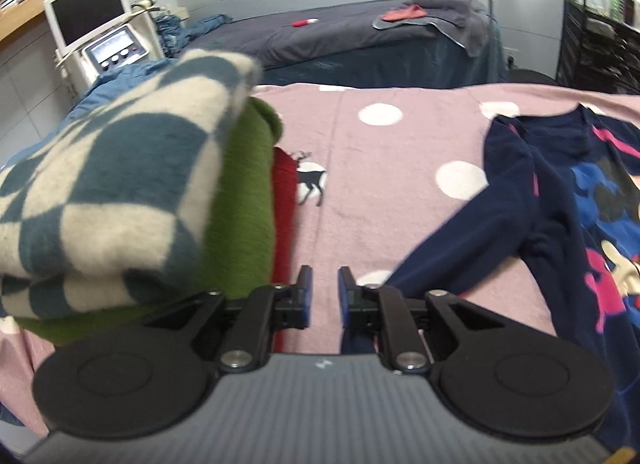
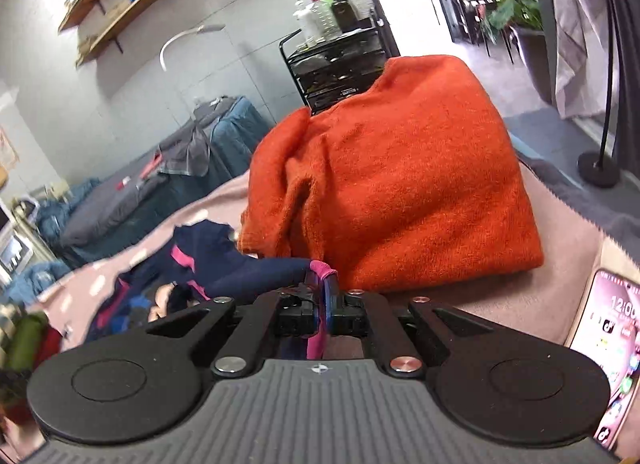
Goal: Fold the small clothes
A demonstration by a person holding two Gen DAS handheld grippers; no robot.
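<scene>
A pink blanket (image 1: 380, 192) with white dots and a deer print covers the work surface and lies under both grippers. To the right of the left gripper (image 1: 323, 288) the navy sweater (image 1: 560, 200), printed with blue and pink figures, lies spread out flat, one sleeve running down toward that gripper's right finger. To the left gripper's left stands a stack of folded clothes: a blue-and-cream checked sweater (image 1: 104, 192) on top, a green garment (image 1: 244, 200) beneath it, a red garment (image 1: 285, 200) showing at the bottom edge. Just ahead of the right gripper (image 2: 323, 288) a folded orange sweater (image 2: 400, 176) rests on the blanket. At the right gripper's far right lies a phone (image 2: 616, 360), its screen lit. The left gripper is released, its blue pads parted with nothing between them, hovering over bare blanket. The right gripper is clenched on the pink cuff (image 2: 322, 269) of the navy sweater's other sleeve, which trails away to its left.
</scene>
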